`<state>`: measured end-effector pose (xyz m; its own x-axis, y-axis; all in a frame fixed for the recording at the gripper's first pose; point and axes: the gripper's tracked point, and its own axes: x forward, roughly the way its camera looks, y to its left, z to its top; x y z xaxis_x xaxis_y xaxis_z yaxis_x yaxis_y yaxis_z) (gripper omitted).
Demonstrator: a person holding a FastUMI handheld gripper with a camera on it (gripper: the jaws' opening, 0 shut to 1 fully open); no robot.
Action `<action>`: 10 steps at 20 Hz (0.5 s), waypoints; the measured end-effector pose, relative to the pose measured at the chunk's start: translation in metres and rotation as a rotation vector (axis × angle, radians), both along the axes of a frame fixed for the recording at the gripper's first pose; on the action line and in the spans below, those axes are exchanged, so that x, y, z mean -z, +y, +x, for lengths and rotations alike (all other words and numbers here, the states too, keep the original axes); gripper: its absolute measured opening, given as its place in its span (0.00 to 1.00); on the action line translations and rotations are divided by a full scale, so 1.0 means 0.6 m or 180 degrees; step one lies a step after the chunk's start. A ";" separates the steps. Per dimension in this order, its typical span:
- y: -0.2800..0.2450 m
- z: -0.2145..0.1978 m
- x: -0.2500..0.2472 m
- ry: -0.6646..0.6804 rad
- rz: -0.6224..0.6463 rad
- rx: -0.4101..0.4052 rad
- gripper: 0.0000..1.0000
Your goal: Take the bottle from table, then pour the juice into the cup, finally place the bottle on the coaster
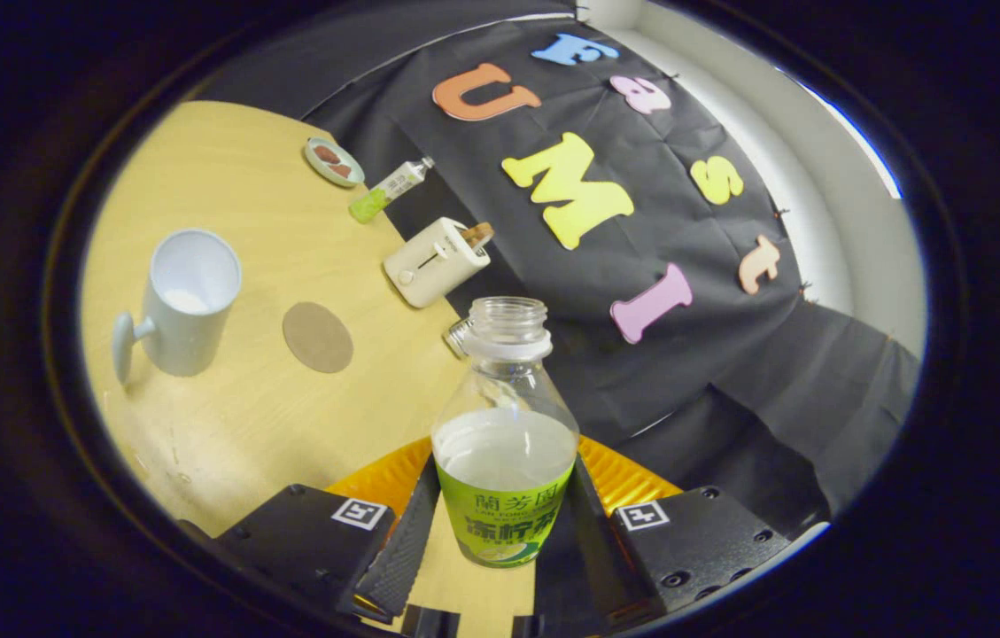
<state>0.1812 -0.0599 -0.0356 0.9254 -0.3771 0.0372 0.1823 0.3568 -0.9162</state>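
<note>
While my tool (500, 523) clamps the uncapped bottle (504, 443) by its green label, both fingers (402, 540) pressing its sides, the bottle stands upright between them above the worktop (234, 416). Beyond, the white cup (181, 301) sits just beside the round coaster (317, 337). Toaster (436, 261) farther back.
</note>
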 end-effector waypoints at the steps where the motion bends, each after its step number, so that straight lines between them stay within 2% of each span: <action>1: 0.007 0.000 -0.009 -0.0110 -0.0206 -0.0026 0.80; 4: 0.019 -0.002 -0.017 -0.0299 -0.0693 0.0008 0.79; 10: 0.049 0.002 -0.025 -0.0432 -0.1221 0.0011 0.79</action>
<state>0.1825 -0.0307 -0.0209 0.9012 -0.3151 0.2976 0.3113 -0.0072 -0.9503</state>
